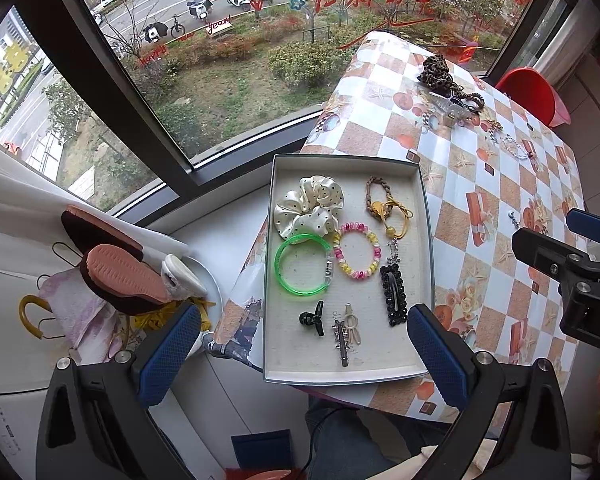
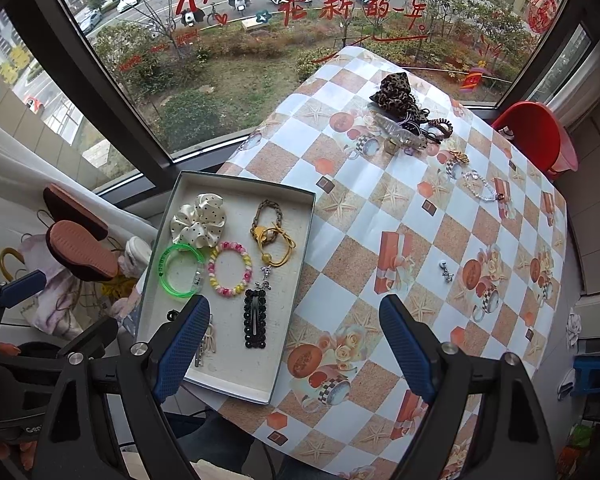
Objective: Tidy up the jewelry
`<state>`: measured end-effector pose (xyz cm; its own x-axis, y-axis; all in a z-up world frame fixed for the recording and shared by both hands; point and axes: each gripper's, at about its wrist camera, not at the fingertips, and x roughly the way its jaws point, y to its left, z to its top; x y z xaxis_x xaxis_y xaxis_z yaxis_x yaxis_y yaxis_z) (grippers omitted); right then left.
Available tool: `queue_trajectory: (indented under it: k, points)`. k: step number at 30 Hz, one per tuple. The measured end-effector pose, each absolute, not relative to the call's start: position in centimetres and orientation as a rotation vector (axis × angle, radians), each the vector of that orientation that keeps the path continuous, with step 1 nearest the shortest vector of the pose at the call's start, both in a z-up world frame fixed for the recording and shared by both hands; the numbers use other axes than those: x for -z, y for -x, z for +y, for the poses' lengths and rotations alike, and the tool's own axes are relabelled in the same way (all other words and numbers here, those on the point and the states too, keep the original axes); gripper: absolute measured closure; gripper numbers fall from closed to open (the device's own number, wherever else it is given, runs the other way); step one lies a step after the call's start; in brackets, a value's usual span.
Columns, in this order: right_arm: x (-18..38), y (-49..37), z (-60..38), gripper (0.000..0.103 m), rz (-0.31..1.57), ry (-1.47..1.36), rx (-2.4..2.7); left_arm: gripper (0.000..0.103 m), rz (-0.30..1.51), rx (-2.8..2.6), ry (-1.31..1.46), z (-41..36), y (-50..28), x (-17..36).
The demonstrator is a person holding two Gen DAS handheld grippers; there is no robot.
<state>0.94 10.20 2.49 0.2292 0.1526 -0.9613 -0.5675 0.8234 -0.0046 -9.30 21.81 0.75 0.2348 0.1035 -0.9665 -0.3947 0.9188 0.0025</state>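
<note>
A shallow grey tray (image 1: 427, 216) (image 2: 300, 264) sits at the table's left edge. It holds a white dotted scrunchie (image 1: 308, 204) (image 2: 198, 220), a green bangle (image 1: 302, 266) (image 2: 180, 270), a pink and yellow bead bracelet (image 1: 356, 256) (image 2: 230, 268), a braided tie (image 1: 380, 196), a black beaded clip (image 1: 394, 294) (image 2: 255, 318) and small clips. A small silver charm (image 2: 446, 271) (image 1: 513, 218) lies loose on the cloth. My left gripper (image 1: 304, 344) is open and empty above the tray's near end. My right gripper (image 2: 294, 344) is open and empty above the tray's right edge.
A pile of hair ties with a leopard scrunchie (image 2: 396, 94) (image 1: 434, 70) and a clear bead bracelet (image 2: 480, 186) lie at the table's far side. A red chair (image 2: 536, 136) stands beyond. Slippers (image 1: 120, 276) and hangers lie on the sill at left.
</note>
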Motion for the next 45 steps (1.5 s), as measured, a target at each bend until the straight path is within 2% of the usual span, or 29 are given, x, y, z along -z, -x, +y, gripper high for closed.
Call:
queue_trajectory:
  k: [45]
  points:
    - [-2.33, -0.61, 10.03, 0.014, 1.255, 0.385, -0.512, 0.0, 1.293, -0.346, 0.258, 21.8, 9.84, -0.67]
